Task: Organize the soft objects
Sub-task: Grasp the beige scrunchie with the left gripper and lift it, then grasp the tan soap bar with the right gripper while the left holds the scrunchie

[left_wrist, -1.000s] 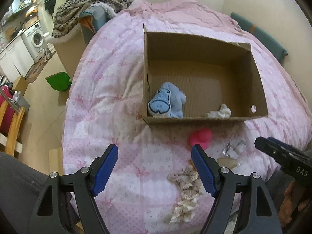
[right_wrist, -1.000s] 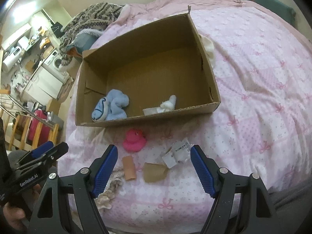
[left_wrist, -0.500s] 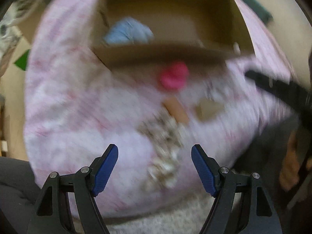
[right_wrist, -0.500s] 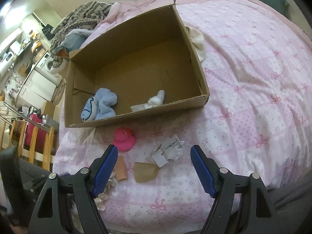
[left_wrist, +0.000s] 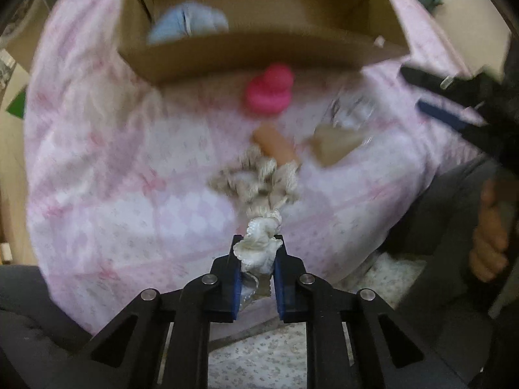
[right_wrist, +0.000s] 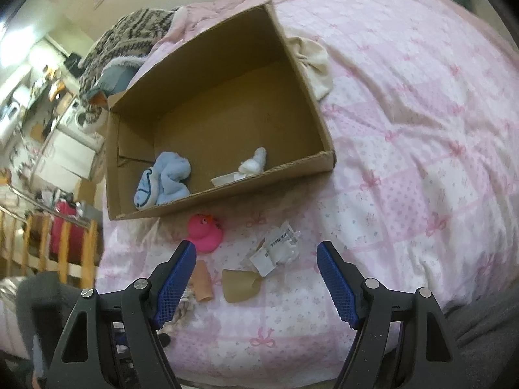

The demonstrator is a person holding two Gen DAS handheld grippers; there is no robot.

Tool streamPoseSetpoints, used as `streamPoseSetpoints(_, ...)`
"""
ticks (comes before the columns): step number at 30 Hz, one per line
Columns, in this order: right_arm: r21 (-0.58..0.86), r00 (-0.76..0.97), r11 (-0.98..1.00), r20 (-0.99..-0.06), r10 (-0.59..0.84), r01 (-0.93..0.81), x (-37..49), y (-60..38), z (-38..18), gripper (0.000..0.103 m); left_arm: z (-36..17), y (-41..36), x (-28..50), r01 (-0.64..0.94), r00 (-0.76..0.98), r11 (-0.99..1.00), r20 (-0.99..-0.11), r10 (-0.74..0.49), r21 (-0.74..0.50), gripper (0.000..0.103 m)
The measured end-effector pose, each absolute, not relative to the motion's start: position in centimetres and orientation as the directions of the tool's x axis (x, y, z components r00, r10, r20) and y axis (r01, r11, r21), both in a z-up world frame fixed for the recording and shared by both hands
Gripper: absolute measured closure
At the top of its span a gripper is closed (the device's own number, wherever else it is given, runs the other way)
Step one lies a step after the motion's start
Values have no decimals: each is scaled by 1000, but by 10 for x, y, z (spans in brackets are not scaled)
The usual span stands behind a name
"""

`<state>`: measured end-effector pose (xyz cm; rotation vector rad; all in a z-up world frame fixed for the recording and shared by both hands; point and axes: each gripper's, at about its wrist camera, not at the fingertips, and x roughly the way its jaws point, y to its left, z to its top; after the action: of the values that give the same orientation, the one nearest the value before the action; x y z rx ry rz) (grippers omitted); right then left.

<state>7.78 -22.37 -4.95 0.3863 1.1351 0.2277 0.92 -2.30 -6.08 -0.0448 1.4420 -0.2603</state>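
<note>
My left gripper [left_wrist: 258,253] is shut on the near end of a cream lace scrunchie [left_wrist: 259,191] that trails across the pink quilt. Past it lie a tan tube [left_wrist: 274,144], a pink rubber duck [left_wrist: 269,92] and a beige scrap [left_wrist: 337,146]. The cardboard box [right_wrist: 227,201] holds a blue plush [right_wrist: 165,178] and a small white soft item [right_wrist: 253,165]. My right gripper [right_wrist: 256,278] is open and empty above the beige scrap [right_wrist: 240,283], with the duck [right_wrist: 204,231] and the tube [right_wrist: 202,280] by its left finger.
A crumpled clear wrapper with a label [right_wrist: 275,251] lies beside the scrap. A cream cloth [right_wrist: 311,61] lies behind the box. A patterned blanket [right_wrist: 129,35] is piled at the bed's far left. The bed edge drops to the floor at left, by wooden rails [right_wrist: 48,249].
My left gripper moved down to the scrunchie and shut on its near end. My right gripper drifted slightly and stayed open.
</note>
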Motion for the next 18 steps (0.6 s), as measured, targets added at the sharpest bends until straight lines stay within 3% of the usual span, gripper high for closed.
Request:
streamPoseSetpoints(5,476,259,878,-855,449,48,83,-219,-76,25,-32,10,16,52,201,977,-956,-214,-208,88)
streamPoseSetpoints(7,506,179,861,-852,492,43,84,-209,-90,47,-28,23,25,2,226,980,-954,-196,-200,88)
streamPoseSetpoints(8,508,149,861,-855,498,39,85,-204,-96,49,-26,28,33,-18,230,979,-954,-194,-204,88)
streamPoseSetpoints(18,442,59,897,-896,441,16,95,-173,-125,49,-22,29,78,-44,298,989,-946,-123,-142,88)
